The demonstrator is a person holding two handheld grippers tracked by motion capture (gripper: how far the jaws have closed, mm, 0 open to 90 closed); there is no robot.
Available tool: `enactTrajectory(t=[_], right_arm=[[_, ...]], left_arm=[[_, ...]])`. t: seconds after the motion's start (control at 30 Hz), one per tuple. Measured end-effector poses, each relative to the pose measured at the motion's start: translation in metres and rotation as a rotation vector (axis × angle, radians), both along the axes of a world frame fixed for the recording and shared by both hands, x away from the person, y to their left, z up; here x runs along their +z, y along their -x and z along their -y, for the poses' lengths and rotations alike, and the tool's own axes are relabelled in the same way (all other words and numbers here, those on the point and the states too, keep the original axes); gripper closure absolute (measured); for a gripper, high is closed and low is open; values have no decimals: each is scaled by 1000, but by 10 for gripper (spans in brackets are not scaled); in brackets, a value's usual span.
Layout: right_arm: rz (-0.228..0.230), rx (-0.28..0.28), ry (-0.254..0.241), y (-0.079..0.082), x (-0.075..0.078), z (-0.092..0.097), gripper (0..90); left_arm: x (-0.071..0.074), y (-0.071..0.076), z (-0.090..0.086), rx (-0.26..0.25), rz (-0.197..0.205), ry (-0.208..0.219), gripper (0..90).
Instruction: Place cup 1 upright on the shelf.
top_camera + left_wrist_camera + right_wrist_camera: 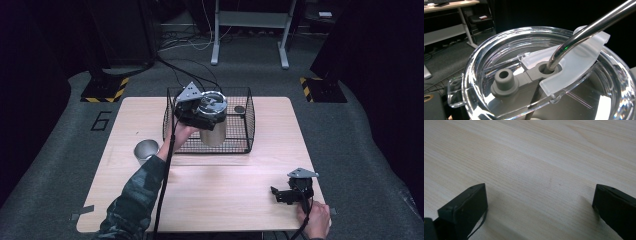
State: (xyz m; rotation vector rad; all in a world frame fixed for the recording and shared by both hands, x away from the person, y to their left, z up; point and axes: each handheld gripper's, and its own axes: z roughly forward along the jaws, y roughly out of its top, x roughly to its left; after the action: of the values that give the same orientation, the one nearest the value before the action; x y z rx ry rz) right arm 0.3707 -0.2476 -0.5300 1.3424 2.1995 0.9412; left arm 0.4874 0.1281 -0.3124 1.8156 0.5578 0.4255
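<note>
The left gripper [200, 117], jaws apparently clamped on the steel tumbler with clear lid [214, 120], holds it above the black wire basket [247, 120]; lowering comes next. Nearer the person than the basket, the right gripper [285, 194] rests with jaws spread.

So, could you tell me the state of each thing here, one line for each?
Tumbler: upright, held over the wire basket, clear lid on.
Metal straw: pushed through the lid's hole, tilted.
Small steel cup: upright on the table, apart.
Left gripper: shut on the tumbler.
Right gripper: open, holding nothing, low over the table.
</note>
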Motion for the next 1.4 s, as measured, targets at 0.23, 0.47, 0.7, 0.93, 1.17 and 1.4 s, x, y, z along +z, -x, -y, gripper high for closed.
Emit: enactTrajectory(t=[0.23,0.47,0.7,0.93,1.17,1.4], right_arm=[[1,0,0,0,0,0,0],[-2,-1,-2,0,0,0,0],[-7,5,-1,0,0,0,0],[-7,6,-1,0,0,0,0],[-5,6,0,0,0,0,0],[-4,7,0,0,0,1,0]], left_arm=[[2,-10,5,14,3,-1,42],[2,-23,10,43,8,4,42],[-2,-35,16,66,-4,-7,41],[-6,-45,21,85,-14,-21,42],[-13,-54,28,95,-27,-41,42],[-22,-61,34,95,-56,-61,41]])
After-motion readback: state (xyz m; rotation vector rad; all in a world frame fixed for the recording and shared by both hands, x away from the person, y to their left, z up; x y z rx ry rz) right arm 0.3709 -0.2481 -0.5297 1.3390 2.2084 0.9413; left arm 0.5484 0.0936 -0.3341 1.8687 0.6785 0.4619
